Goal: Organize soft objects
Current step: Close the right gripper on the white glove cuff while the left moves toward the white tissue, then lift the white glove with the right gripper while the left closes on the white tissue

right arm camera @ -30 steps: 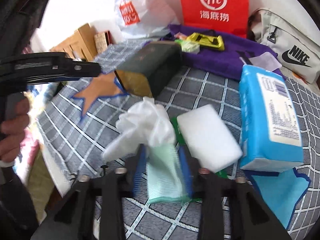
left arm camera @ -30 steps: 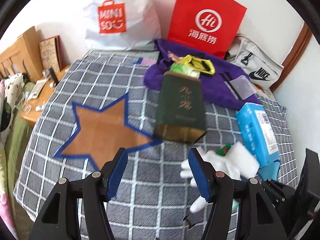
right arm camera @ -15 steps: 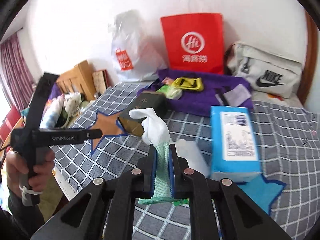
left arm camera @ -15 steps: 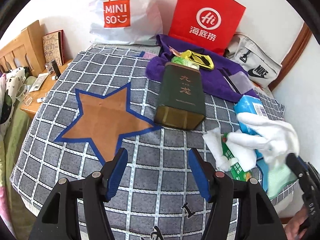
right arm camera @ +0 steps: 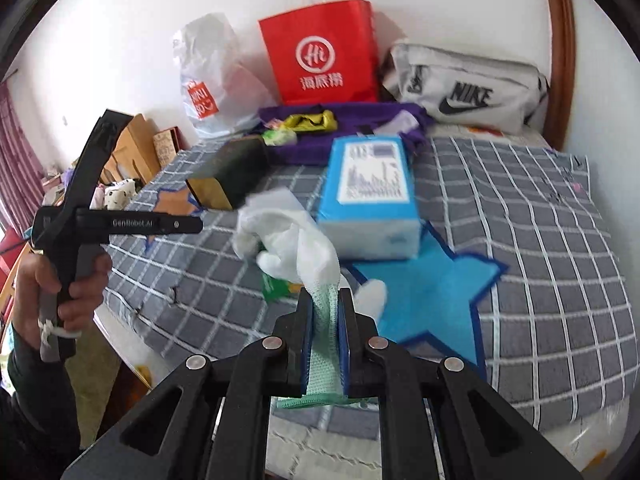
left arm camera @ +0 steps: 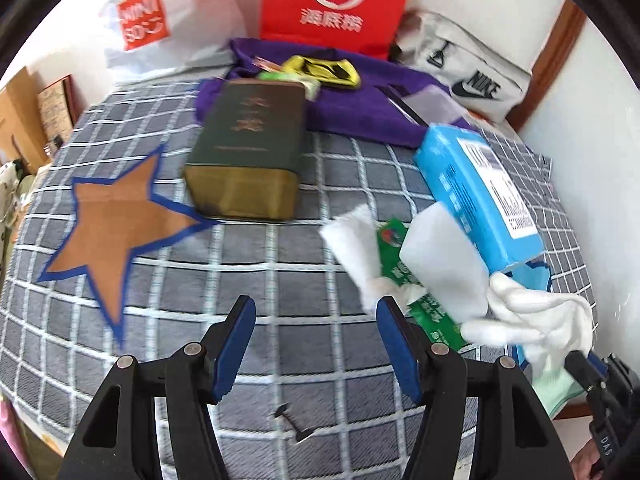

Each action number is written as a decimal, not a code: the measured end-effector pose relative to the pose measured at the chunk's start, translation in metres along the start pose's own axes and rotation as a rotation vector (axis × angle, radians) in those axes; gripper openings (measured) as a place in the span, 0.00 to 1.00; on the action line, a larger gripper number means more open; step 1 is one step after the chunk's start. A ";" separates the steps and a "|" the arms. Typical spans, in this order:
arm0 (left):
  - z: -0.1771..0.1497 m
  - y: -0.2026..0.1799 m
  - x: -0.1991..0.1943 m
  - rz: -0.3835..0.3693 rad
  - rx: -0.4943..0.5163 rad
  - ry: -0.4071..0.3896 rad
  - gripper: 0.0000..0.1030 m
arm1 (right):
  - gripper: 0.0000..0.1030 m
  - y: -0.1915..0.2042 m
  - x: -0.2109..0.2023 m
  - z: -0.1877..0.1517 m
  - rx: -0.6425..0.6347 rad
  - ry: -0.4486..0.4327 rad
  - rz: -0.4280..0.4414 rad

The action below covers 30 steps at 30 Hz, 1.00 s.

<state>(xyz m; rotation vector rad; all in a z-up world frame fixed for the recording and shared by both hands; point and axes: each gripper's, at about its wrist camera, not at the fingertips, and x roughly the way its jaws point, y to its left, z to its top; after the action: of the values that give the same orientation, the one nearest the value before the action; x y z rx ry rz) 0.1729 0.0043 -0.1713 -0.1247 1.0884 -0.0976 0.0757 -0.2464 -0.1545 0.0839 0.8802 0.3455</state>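
Observation:
My right gripper (right arm camera: 325,300) is shut on the green cuff of a white glove (right arm camera: 298,246) and holds it in the air above the bed's near edge, beside a blue star patch (right arm camera: 432,284). The glove also shows in the left wrist view (left arm camera: 536,316) at the lower right. My left gripper (left arm camera: 316,312) is open and empty above the checked bedspread (left arm camera: 200,280). Ahead of it to the right lie a white cloth (left arm camera: 356,236), a green packet (left arm camera: 408,276), a white sponge block (left arm camera: 444,256) and a blue tissue pack (left arm camera: 476,184). A brown star patch (left arm camera: 116,224) lies to the left.
A dark green tin box (left arm camera: 248,152) lies on its side mid-bed. A purple towel (left arm camera: 360,112) with small items, a red paper bag (left arm camera: 336,0), a white Miniso bag (left arm camera: 148,20) and a Nike pouch (left arm camera: 468,76) stand at the back. A wooden bedside cabinet (right arm camera: 132,148) is at left.
My right gripper has lifted the glove off the bed and carried it right, toward the blue star. My left gripper has shifted right, closer to the white cloth and packet.

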 end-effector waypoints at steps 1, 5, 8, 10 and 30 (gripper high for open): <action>0.000 -0.004 0.005 -0.001 0.006 0.007 0.59 | 0.12 -0.005 0.004 -0.003 0.013 0.009 -0.003; 0.002 -0.019 0.023 0.003 0.030 0.027 0.59 | 0.15 -0.020 0.021 -0.012 0.051 0.039 0.007; 0.005 -0.024 0.034 0.002 0.027 0.037 0.59 | 0.20 -0.025 0.032 -0.013 0.060 0.047 0.020; 0.006 -0.027 0.040 -0.002 0.030 0.040 0.59 | 0.36 -0.025 0.036 -0.012 0.065 0.046 0.035; 0.001 -0.007 0.020 -0.044 0.072 -0.018 0.19 | 0.20 -0.013 0.058 0.001 0.061 0.050 0.009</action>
<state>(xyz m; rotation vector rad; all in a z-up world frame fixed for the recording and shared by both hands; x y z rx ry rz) 0.1832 -0.0057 -0.1869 -0.0847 1.0632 -0.1747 0.1138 -0.2391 -0.1999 0.1360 0.9403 0.3305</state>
